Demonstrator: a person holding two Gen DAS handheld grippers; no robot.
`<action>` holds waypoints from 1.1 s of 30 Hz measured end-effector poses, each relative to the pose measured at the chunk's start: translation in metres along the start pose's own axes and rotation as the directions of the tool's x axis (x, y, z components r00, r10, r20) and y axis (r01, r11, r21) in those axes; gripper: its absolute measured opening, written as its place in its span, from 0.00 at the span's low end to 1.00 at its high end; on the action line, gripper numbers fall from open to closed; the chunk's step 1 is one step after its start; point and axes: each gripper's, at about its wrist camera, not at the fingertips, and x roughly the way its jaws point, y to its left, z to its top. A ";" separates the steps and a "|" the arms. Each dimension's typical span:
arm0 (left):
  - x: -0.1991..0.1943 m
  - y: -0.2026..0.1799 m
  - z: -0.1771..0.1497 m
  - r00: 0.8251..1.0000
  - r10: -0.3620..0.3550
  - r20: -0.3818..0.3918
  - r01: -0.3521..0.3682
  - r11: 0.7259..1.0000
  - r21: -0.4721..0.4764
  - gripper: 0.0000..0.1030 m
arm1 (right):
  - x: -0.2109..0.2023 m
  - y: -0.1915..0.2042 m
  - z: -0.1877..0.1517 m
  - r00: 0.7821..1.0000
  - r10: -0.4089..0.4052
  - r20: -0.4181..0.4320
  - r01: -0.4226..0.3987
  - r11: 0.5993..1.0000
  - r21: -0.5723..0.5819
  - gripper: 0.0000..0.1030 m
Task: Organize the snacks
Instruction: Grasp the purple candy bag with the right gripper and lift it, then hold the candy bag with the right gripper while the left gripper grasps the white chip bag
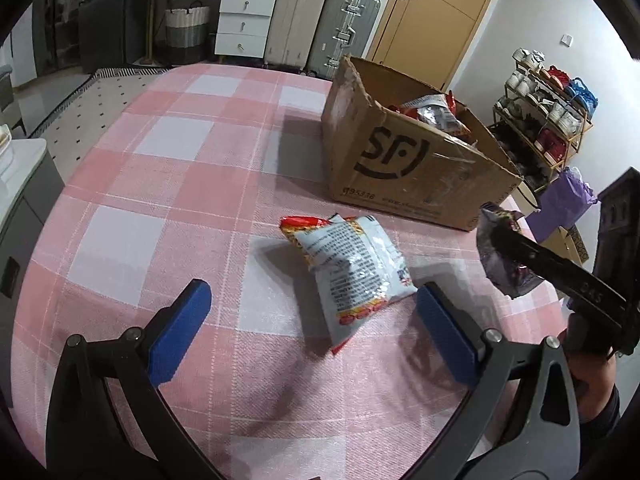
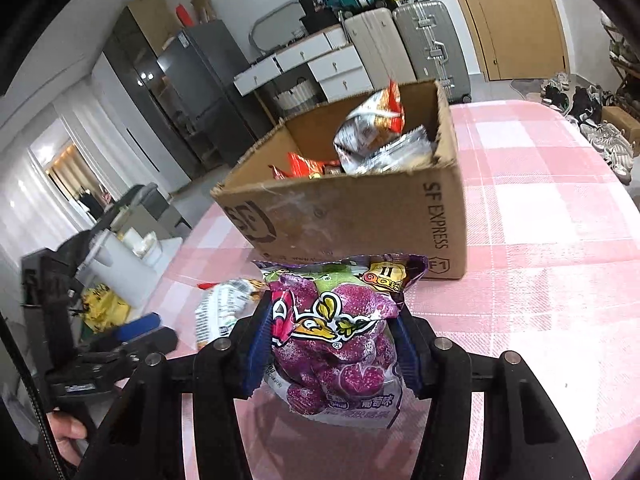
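My right gripper (image 2: pixel 334 308) is shut on a purple grape-candy bag (image 2: pixel 340 344), its blue pads pressing both sides, and holds it above the pink checked tablecloth (image 2: pixel 540 240) just in front of an open cardboard box (image 2: pixel 340 216) with several snack packets inside. In the left wrist view the same bag (image 1: pixel 508 276) hangs in the right gripper (image 1: pixel 502 236) at the right, near the box (image 1: pixel 400 160). A white and red snack packet (image 1: pixel 352 264) lies flat on the cloth. My left gripper (image 1: pixel 314 292) is open, its pads wide apart on either side of the packet's near end.
The table edge curves off at the left (image 1: pixel 120 92). Beyond it stand white drawers (image 1: pixel 244 24), suitcases (image 1: pixel 344 28) and a door (image 1: pixel 436 12). A shoe rack (image 1: pixel 548 116) stands at the right of the box. A hand (image 2: pixel 68 432) holds the left gripper's handle.
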 end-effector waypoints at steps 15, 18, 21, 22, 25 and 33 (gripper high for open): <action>0.033 -0.026 0.009 0.996 0.025 -0.081 -0.025 1.000 0.006 0.99 | -0.060 0.003 -0.028 0.997 0.029 0.075 -0.028 0.999 -0.021 0.53; 0.043 -0.031 0.012 0.994 0.038 -0.099 -0.037 0.999 0.006 0.99 | -0.061 -0.001 -0.030 0.996 0.036 0.080 -0.036 0.999 -0.007 0.53; 0.049 -0.031 0.015 0.993 0.059 -0.099 -0.060 0.998 -0.004 0.99 | -0.060 -0.006 -0.031 0.996 0.041 0.080 -0.041 0.999 0.008 0.53; 0.051 -0.031 0.016 0.993 0.066 -0.100 -0.067 0.998 -0.008 0.99 | -0.059 -0.008 -0.032 0.996 0.041 0.074 -0.041 0.999 0.010 0.53; 0.058 -0.029 0.019 0.992 0.068 -0.111 -0.070 0.997 -0.021 0.96 | -0.057 -0.009 -0.031 0.997 0.044 0.070 -0.045 0.999 0.010 0.53; 0.072 -0.027 0.020 0.988 0.046 -0.147 -0.051 0.998 -0.025 0.71 | -0.058 -0.013 -0.033 0.995 0.065 0.078 -0.067 0.998 0.021 0.53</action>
